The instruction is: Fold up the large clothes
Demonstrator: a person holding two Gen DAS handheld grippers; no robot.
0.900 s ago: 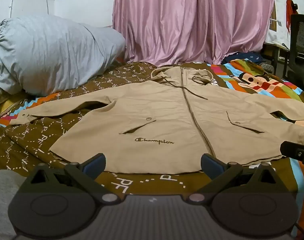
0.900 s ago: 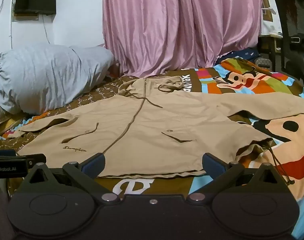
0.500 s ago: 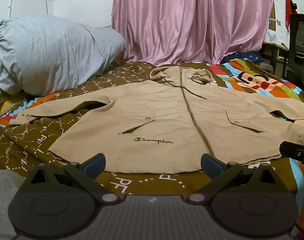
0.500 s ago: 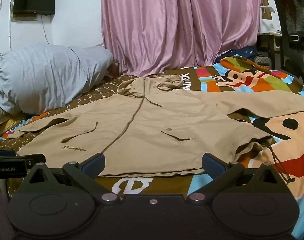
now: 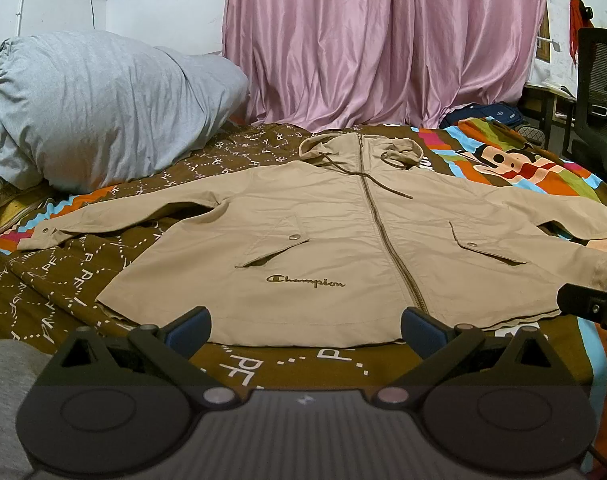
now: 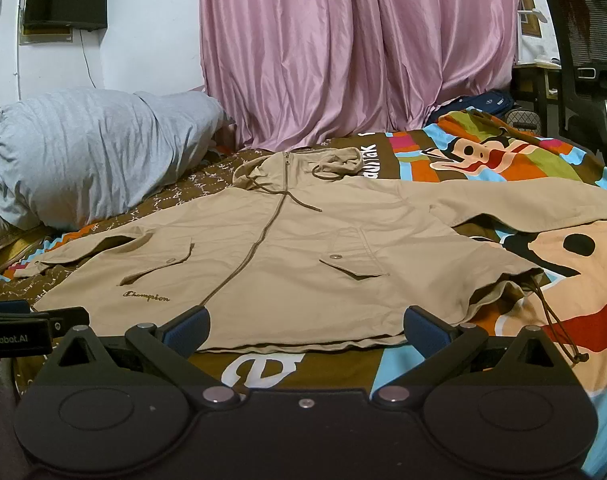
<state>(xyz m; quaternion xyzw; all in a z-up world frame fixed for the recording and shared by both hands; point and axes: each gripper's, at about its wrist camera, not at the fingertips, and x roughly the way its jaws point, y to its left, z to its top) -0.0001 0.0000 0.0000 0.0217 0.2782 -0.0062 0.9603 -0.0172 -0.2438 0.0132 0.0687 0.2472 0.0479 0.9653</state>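
A tan hooded Champion jacket (image 5: 343, 240) lies flat and zipped on the bed, front up, hood at the far end, both sleeves spread out sideways. It also shows in the right wrist view (image 6: 287, 264). My left gripper (image 5: 305, 326) is open and empty, just short of the jacket's hem near the logo. My right gripper (image 6: 305, 326) is open and empty, just short of the hem on the jacket's right half. Each gripper's tip shows at the edge of the other's view.
The bed has a brown patterned cover (image 5: 63, 288) and a colourful cartoon blanket (image 6: 583, 280). A big grey bundle of bedding (image 5: 95, 108) lies at the far left. Pink curtains (image 5: 383, 40) hang behind. A black chair (image 6: 587, 48) stands at the right.
Both views have shifted only slightly; the jacket sits a touch lower and nearer. The jacket has not moved and both grippers stay open.
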